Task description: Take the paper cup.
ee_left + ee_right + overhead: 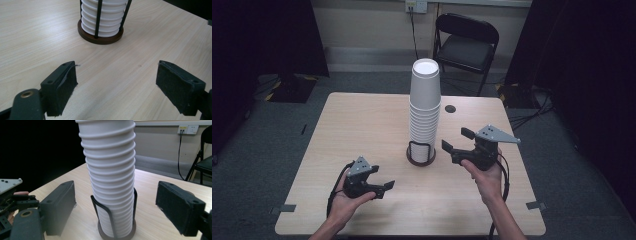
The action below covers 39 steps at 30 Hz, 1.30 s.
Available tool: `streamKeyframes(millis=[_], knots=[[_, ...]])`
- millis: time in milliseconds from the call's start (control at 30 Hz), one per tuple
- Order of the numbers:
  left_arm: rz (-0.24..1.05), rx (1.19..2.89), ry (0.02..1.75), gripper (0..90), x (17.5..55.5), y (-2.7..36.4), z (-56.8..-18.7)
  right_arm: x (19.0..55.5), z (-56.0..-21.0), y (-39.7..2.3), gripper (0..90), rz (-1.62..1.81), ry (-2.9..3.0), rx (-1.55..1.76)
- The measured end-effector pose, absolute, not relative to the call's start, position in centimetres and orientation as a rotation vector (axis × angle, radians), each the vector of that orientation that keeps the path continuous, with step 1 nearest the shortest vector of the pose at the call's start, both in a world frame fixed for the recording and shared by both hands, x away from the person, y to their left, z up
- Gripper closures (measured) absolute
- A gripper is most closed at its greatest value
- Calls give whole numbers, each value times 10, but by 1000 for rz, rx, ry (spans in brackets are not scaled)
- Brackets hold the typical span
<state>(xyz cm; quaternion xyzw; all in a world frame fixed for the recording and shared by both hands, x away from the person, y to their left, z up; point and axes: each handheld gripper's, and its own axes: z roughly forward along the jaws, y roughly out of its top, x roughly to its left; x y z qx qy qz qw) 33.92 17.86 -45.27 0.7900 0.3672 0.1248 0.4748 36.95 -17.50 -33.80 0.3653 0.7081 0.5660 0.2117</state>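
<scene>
A tall stack of white paper cups (pixel 424 107) stands upside down in a black wire holder with a round brown base (pixel 420 156) near the table's middle. My right gripper (pixel 456 140) is held open just right of the stack, jaws pointing at it; in the right gripper view the cup stack (pixel 110 177) rises between the jaws but farther off. My left gripper (pixel 383 189) is open, low over the table's front left, with nothing in it. In the left gripper view the holder base (pixel 100 37) lies ahead over bare wood.
The light wood table (pixel 362 125) has a small dark round hole (pixel 450 108) behind the cups. A black folding chair (pixel 466 42) stands beyond the far edge. Cables trail on the floor at the right, and dark curtains hang on both sides.
</scene>
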Motion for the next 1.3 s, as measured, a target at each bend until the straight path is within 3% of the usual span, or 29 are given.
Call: streamKeyframes(millis=[1300], knots=[[315,1934,902,188,340,178,-454,418,-253,-135,135,1635,1927,862]])
